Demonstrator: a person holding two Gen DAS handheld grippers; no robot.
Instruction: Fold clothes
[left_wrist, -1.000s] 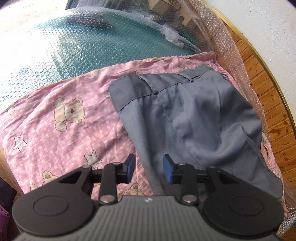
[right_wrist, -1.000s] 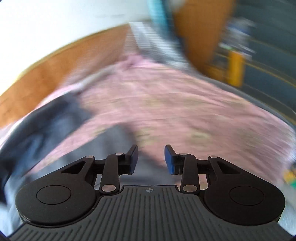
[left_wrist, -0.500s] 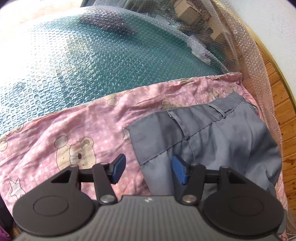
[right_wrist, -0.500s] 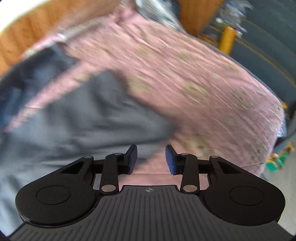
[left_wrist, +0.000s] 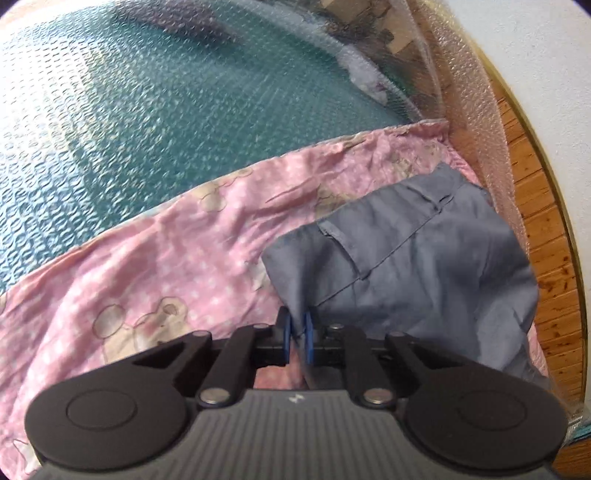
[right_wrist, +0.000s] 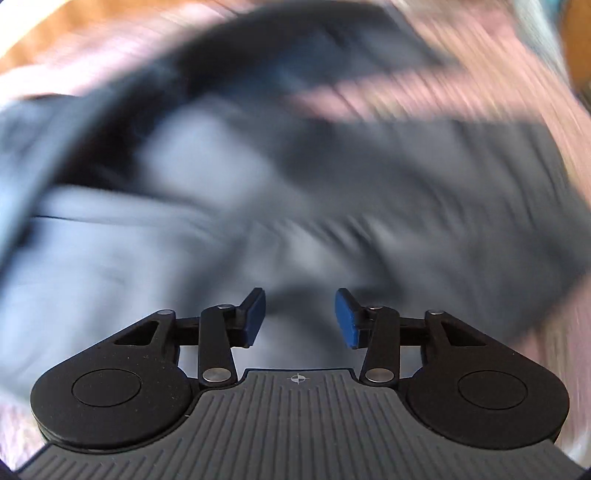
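Grey trousers (left_wrist: 417, 266) on pink bear-print sheet (left_wrist: 166, 266), by wood-panelled wall (left_wrist: 546, 258).
Left view: left gripper (left_wrist: 297, 332) closing, pinching waistband corner; bubble wrap (left_wrist: 147, 92) beyond. Right view, blurred: right gripper (right_wrist: 300, 317) opening, nothing between pads, above trousers.

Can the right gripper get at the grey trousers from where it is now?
Probably yes. The right gripper hangs over the grey trousers with its fingers apart and opening, nothing between them and nothing blocking the cloth. The view is blurred, so contact is unclear.
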